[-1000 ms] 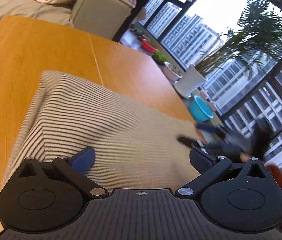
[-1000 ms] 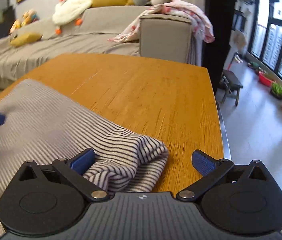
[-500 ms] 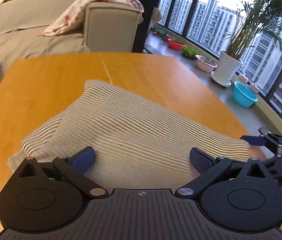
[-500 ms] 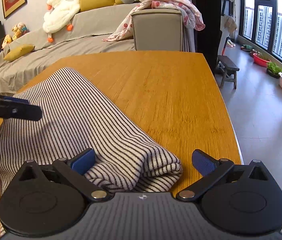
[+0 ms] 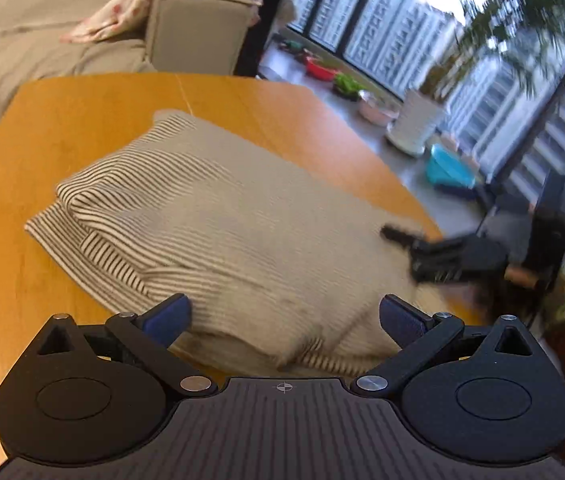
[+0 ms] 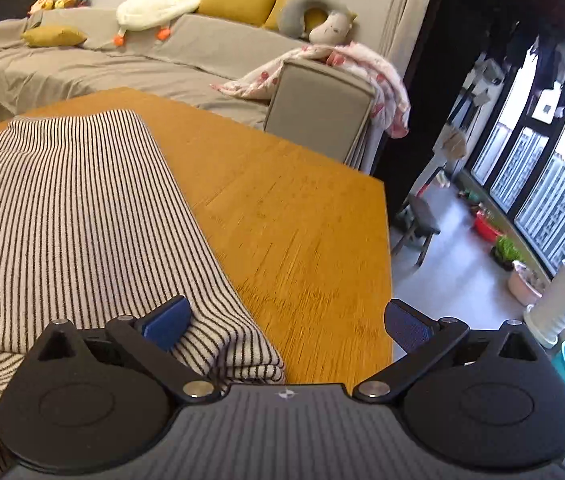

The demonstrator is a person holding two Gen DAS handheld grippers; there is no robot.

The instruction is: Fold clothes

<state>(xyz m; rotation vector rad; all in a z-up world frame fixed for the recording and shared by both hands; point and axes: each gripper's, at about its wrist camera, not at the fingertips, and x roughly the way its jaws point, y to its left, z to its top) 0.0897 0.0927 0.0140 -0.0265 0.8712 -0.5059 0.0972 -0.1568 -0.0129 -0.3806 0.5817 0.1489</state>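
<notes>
A folded black-and-cream striped garment [image 5: 234, 232] lies on the wooden table [image 5: 66, 120]. My left gripper [image 5: 284, 322] is open, its blue pads spread wide over the garment's near edge. In the left wrist view the right gripper [image 5: 434, 254] shows as a dark blur at the garment's right side. In the right wrist view my right gripper [image 6: 286, 324] is open above the garment's [image 6: 74, 216] folded right corner, with the left pad over the cloth and the right pad over bare table [image 6: 302, 240].
A grey sofa [image 6: 186, 56] with a pink blanket [image 6: 362, 68], cushions and plush toys stands beyond the table. A small stool [image 6: 418, 220], plant pots [image 6: 558, 304] and a blue basin [image 5: 448, 168] sit on the floor by the windows.
Both cameras have swung: the left one tilted and blurred, the right one rose and turned right. The right gripper moved in over the garment's right side. Both grippers stayed open.
</notes>
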